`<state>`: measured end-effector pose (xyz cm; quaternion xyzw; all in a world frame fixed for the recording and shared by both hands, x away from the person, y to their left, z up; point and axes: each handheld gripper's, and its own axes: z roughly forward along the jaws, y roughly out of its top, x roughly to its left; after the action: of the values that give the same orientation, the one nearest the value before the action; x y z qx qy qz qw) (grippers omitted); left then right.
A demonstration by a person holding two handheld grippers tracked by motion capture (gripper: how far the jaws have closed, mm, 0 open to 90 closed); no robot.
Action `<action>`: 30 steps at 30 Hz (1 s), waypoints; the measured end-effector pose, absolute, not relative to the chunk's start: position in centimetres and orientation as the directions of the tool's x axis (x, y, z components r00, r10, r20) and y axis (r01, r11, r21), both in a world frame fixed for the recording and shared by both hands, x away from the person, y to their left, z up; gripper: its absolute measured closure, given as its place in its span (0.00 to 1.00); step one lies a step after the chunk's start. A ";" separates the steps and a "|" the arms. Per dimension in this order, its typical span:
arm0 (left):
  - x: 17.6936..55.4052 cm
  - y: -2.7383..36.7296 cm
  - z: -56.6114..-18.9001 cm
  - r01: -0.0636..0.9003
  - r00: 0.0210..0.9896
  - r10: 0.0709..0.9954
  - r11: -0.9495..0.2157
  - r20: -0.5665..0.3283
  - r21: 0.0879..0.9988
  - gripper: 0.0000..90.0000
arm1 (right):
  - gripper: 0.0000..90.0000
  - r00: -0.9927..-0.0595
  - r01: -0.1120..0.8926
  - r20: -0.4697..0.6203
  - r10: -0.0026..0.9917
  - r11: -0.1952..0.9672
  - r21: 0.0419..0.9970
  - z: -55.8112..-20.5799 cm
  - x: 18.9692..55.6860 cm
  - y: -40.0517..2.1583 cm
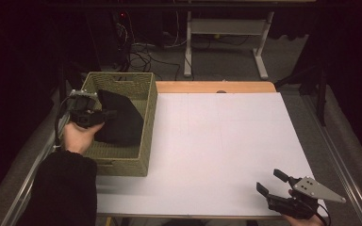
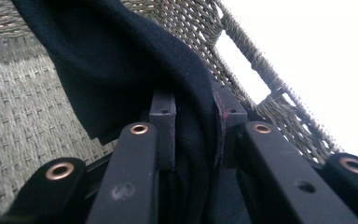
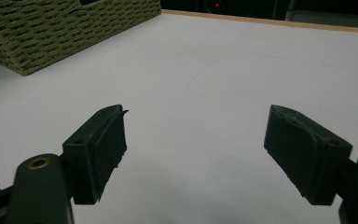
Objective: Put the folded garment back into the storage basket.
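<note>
A black cloth (image 1: 120,120) hangs into the green woven basket (image 1: 147,122) at the table's left side. My left gripper (image 1: 107,113) reaches over the basket's left wall and is shut on a fold of that cloth. In the left gripper view the black cloth (image 2: 135,60) is pinched between the two pads and drapes up across the basket's woven wall (image 2: 18,102). My right gripper (image 1: 269,182) rests near the table's front right corner. Its jaws stand wide open over the white table top (image 3: 205,93), with nothing between them.
The basket's corner (image 3: 37,28) lies at the far left of the right gripper view. The white table top (image 1: 226,141) stretches between the basket and my right gripper. Behind the table are a desk frame (image 1: 226,28) and cables on the floor.
</note>
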<state>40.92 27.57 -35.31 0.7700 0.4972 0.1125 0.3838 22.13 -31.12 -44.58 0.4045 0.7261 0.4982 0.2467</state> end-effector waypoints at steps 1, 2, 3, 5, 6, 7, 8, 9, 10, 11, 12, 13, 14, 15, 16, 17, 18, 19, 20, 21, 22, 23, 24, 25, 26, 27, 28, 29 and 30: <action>41.0 27.5 -35.4 0.679 0.483 0.850 -0.213 -0.209 0.703 0.79 | 0.24 -0.551 0.342 0.045 0.833 0.176 0.923 -44.6 22.1 -31.1; 41.1 27.4 -35.5 0.678 0.485 0.849 -0.216 -0.207 0.703 0.79 | 0.24 -0.551 0.342 0.045 0.833 0.176 0.923 -44.6 22.1 -31.1; 41.3 27.3 -35.6 0.677 0.486 0.849 -0.217 -0.206 0.703 0.79 | 0.24 -0.551 0.342 0.045 0.833 0.176 0.923 -44.6 22.1 -31.1; 41.5 27.2 -35.8 0.679 0.483 0.852 -0.218 -0.203 0.701 0.79 | 0.24 -0.551 0.341 0.045 0.833 0.176 0.923 -44.6 22.1 -31.1; 41.6 27.2 -35.8 0.681 0.481 0.853 -0.215 -0.206 0.700 0.79 | 0.24 -0.552 0.340 0.044 0.833 0.177 0.924 -44.6 22.1 -31.1; 41.7 27.2 -35.9 0.684 0.478 0.853 -0.212 -0.209 0.698 0.79 | 0.24 -0.552 0.340 0.044 0.833 0.176 0.924 -44.6 22.1 -31.1; 41.9 27.2 -36.1 0.688 0.476 0.854 -0.212 -0.211 0.695 0.79 | 0.24 -0.552 0.340 0.044 0.833 0.176 0.924 -44.6 22.1 -31.2; 42.1 27.2 -36.2 0.693 0.472 0.856 -0.214 -0.210 0.688 0.79 | 0.24 -0.552 0.340 0.044 0.833 0.177 0.924 -44.6 22.1 -31.2; 42.2 27.2 -36.3 0.697 0.471 0.857 -0.216 -0.208 0.684 0.79 | 0.24 -0.551 0.340 0.045 0.833 0.176 0.924 -44.6 22.1 -31.2; 42.3 27.1 -36.5 0.701 0.468 0.860 -0.221 -0.203 0.678 0.79 | 0.24 -0.550 0.341 0.046 0.834 0.174 0.924 -44.6 22.1 -31.2; 42.5 27.1 -36.6 0.705 0.466 0.862 -0.227 -0.198 0.672 0.79 | 0.24 -0.550 0.341 0.046 0.834 0.174 0.924 -44.6 22.1 -31.2; 42.6 27.0 -36.8 0.711 0.464 0.864 -0.230 -0.198 0.665 0.79 | 0.24 -0.549 0.341 0.046 0.834 0.174 0.924 -44.6 22.1 -31.2; 42.7 27.0 -36.9 0.715 0.463 0.864 -0.233 -0.197 0.659 0.79 | 0.24 -0.549 0.341 0.046 0.834 0.174 0.924 -44.6 22.1 -31.2; 42.8 26.9 -37.0 0.718 0.463 0.865 -0.236 -0.196 0.655 0.79 | 0.24 -0.549 0.341 0.046 0.834 0.174 0.924 -44.6 22.1 -31.2; 42.8 26.8 -37.1 0.720 0.463 0.865 -0.238 -0.196 0.652 0.79 | 0.24 -0.549 0.341 0.046 0.834 0.173 0.924 -44.6 22.1 -31.2; 42.9 26.7 -37.2 0.721 0.464 0.864 -0.241 -0.194 0.649 0.79 | 0.24 -0.548 0.341 0.047 0.835 0.173 0.924 -44.6 22.1 -31.3; 43.0 26.6 -37.2 0.722 0.466 0.863 -0.244 -0.194 0.647 0.79 | 0.24 -0.548 0.341 0.047 0.835 0.172 0.924 -44.6 22.1 -31.3; 43.1 26.5 -37.4 0.726 0.464 0.864 -0.244 -0.195 0.643 0.79 | 0.24 -0.548 0.341 0.047 0.835 0.171 0.924 -44.6 22.1 -31.3; 43.2 26.4 -37.5 0.727 0.464 0.864 -0.246 -0.196 0.641 0.79 | 0.24 -0.548 0.341 0.047 0.835 0.172 0.924 -44.6 22.1 -31.3; 43.3 26.4 -37.6 0.729 0.465 0.863 -0.248 -0.196 0.638 0.79 | 0.24 -0.548 0.341 0.048 0.835 0.171 0.924 -44.6 22.1 -31.3; 43.4 26.4 -37.6 0.731 0.464 0.864 -0.249 -0.194 0.636 0.79 | 0.24 -0.547 0.341 0.048 0.836 0.170 0.924 -44.6 22.1 -31.3; 43.4 26.3 -37.7 0.733 0.462 0.866 -0.252 -0.191 0.632 0.79 | 0.24 -0.547 0.341 0.048 0.835 0.171 0.924 -44.6 22.1 -31.3; 43.5 26.3 -37.8 0.734 0.463 0.867 -0.258 -0.185 0.629 0.78 | 0.24 -0.548 0.341 0.048 0.835 0.171 0.924 -44.6 22.1 -31.3; 43.5 26.3 -37.9 0.735 0.463 0.868 -0.262 -0.180 0.626 0.78 | 0.24 -0.547 0.341 0.048 0.835 0.170 0.925 -44.6 22.1 -31.3; 43.5 26.3 -38.0 0.739 0.461 0.870 -0.267 -0.175 0.618 0.78 | 0.24 -0.547 0.342 0.050 0.836 0.168 0.924 -44.6 22.1 -31.3; 43.6 26.3 -38.0 0.744 0.457 0.872 -0.268 -0.174 0.612 0.78 | 0.24 -0.547 0.342 0.051 0.836 0.167 0.925 -44.6 22.1 -31.3; 43.6 26.3 -38.1 0.748 0.451 0.875 -0.266 -0.173 0.608 0.78 | 0.24 -0.547 0.342 0.051 0.836 0.168 0.925 -44.6 22.1 -31.3; 43.6 26.4 -38.2 0.751 0.445 0.880 -0.264 -0.169 0.606 0.78 | 0.24 -0.547 0.342 0.050 0.835 0.169 0.924 -44.6 22.1 -31.3; 43.7 26.4 -38.2 0.754 0.442 0.881 -0.264 -0.167 0.602 0.78 | 0.24 -0.548 0.341 0.048 0.835 0.171 0.924 -44.6 22.1 -31.3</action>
<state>43.65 26.41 -38.21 0.7885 0.5183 0.1011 0.3153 22.11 -31.31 -44.56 0.4061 0.7241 0.4996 0.2472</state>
